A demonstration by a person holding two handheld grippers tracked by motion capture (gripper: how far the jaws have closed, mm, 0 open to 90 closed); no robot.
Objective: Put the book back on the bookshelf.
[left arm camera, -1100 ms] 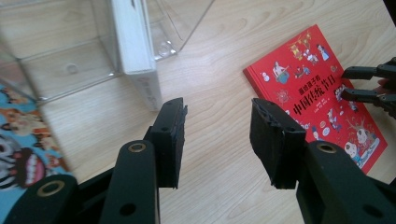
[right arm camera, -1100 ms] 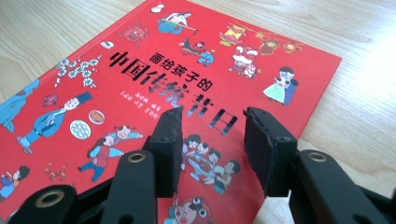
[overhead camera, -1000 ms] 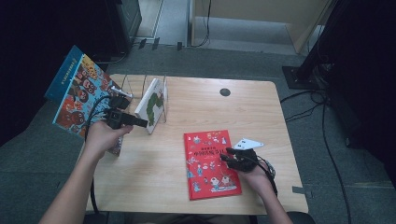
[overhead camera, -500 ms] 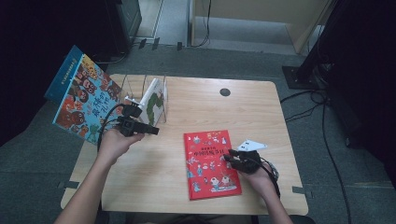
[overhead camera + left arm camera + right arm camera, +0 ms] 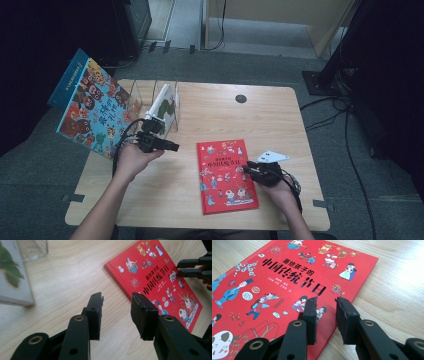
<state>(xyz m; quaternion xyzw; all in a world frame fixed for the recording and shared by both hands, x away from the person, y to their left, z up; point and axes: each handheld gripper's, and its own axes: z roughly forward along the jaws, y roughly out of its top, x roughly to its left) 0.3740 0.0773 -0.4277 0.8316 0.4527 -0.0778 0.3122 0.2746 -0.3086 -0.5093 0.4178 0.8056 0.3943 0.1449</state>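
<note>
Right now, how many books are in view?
3: a red book flat on the table by the right gripper, a white book upright in the clear rack, and a blue book leaning at the table's left edge.

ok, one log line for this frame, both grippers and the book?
left gripper: closing, empty, near red book | right gripper: closing, empty, at book edge | book: flat on table

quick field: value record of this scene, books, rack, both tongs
surface: wooden table
red book: red book lies flat, cover up
right tongs: right tongs at the red book's edge, jaws just been closing, apart, pads not pressing the cover
left tongs: left tongs above bare wood beside the red book, jaws just been closing, nothing between them
rack: clear rack holding a white book
blue book: blue book leaning off the table's left edge
</note>
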